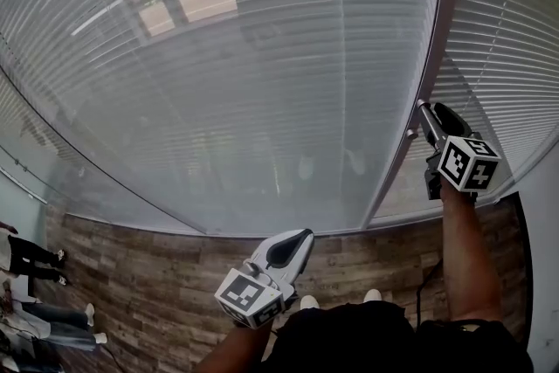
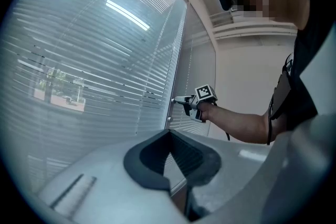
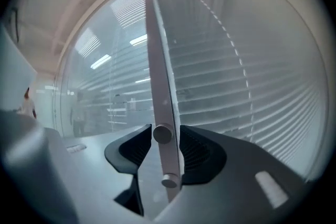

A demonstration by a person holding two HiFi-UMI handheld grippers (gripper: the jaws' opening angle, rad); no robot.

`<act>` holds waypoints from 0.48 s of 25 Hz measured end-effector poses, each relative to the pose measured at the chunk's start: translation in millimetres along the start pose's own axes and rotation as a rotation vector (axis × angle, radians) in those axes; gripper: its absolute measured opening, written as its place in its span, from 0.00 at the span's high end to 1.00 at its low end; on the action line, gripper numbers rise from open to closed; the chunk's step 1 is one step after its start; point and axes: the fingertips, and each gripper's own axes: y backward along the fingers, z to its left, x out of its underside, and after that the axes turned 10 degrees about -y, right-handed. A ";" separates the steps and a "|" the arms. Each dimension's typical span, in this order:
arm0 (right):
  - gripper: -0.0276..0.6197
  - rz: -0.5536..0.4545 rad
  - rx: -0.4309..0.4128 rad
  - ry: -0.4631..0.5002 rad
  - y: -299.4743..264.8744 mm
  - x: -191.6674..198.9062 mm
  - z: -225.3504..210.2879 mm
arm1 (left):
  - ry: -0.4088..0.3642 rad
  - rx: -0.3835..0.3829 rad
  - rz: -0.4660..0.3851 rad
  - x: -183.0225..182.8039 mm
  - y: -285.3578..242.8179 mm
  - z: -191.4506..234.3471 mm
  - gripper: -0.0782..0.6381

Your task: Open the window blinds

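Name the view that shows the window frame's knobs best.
The right gripper view: the upper knob sits close up between the right gripper's jaws, the lower knob beneath it on the frame. The head view shows only the lower knob, small, beside the gripper. The left gripper view shows it as a distant speck.

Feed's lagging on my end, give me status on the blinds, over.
Right hand-held gripper open, knob on window frame between its jaws, not pinched. Left hand-held gripper shut, empty, held back. Blinds lowered over the glass. Nothing in the way.
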 end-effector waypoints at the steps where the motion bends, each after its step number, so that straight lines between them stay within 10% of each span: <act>1: 0.66 0.002 0.026 0.103 0.2 -0.6 1.6 | 0.000 0.003 -0.002 1.3 -0.3 -0.8 0.89; 12: 0.71 0.107 0.276 1.137 -10.1 22.8 8.0 | 0.017 0.005 -0.011 5.7 0.9 -5.3 0.89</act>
